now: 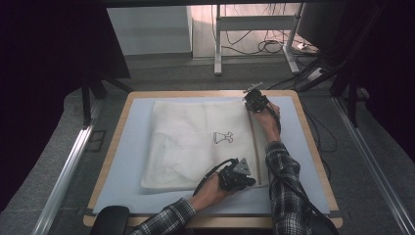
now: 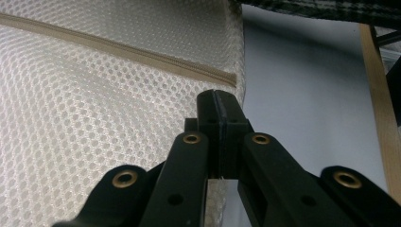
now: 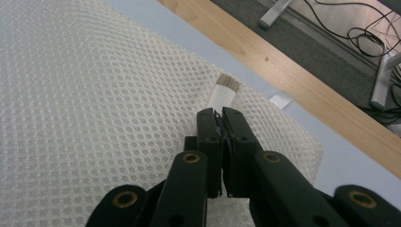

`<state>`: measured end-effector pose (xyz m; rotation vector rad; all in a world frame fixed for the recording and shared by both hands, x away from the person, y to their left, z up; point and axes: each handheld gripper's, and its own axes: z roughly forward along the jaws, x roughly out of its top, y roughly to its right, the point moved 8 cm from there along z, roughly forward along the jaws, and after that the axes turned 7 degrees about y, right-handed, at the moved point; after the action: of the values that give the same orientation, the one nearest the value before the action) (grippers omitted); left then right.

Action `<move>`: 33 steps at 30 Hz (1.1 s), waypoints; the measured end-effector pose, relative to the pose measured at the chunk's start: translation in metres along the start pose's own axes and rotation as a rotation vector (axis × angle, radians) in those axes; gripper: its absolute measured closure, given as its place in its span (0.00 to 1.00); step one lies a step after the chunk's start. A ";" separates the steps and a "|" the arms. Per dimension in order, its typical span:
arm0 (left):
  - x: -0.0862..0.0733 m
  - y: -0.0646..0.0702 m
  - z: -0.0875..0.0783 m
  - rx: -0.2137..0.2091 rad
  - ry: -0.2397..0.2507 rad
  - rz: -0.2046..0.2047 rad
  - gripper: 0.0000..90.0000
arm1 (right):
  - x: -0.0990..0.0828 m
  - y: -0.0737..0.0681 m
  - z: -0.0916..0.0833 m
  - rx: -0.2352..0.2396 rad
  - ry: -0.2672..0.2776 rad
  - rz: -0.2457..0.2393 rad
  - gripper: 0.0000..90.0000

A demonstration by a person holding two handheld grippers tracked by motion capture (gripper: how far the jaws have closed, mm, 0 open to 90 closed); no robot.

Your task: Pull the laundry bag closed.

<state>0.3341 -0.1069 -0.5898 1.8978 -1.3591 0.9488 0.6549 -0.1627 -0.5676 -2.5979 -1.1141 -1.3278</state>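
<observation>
Mesh bag, white, zipped, printed with a small dark figure, flat mid-desk on blue mat. Left gripper pinching near corner, right gripper pinching far corner.

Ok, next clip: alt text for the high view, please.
A white mesh laundry bag lies flat on a blue mat over a wooden table. A person in plaid sleeves holds the left tongs at the bag's near right corner and the right tongs at its far right corner.
</observation>
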 end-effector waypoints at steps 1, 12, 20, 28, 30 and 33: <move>0.000 0.000 0.000 0.000 0.000 0.000 1.00 | 0.000 0.000 0.000 0.000 0.000 0.000 0.96; 0.000 0.000 0.000 0.000 0.003 0.003 1.00 | 0.000 -0.001 -0.002 0.009 0.008 0.092 0.92; 0.002 0.001 0.000 0.023 -0.006 0.046 0.98 | 0.002 -0.007 -0.012 0.044 0.043 0.132 0.78; 0.010 0.007 -0.006 0.038 -0.007 0.063 0.71 | -0.002 -0.021 -0.031 0.064 0.079 0.198 0.54; 0.010 0.007 -0.006 0.040 -0.008 0.062 0.65 | -0.002 -0.022 -0.034 0.068 0.089 0.207 0.52; 0.009 0.007 -0.009 0.041 -0.011 0.048 0.53 | -0.005 -0.026 -0.042 0.073 0.095 0.225 0.45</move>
<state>0.3278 -0.1063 -0.5771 1.9114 -1.4074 0.9984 0.6083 -0.1598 -0.5523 -2.4913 -0.8129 -1.3186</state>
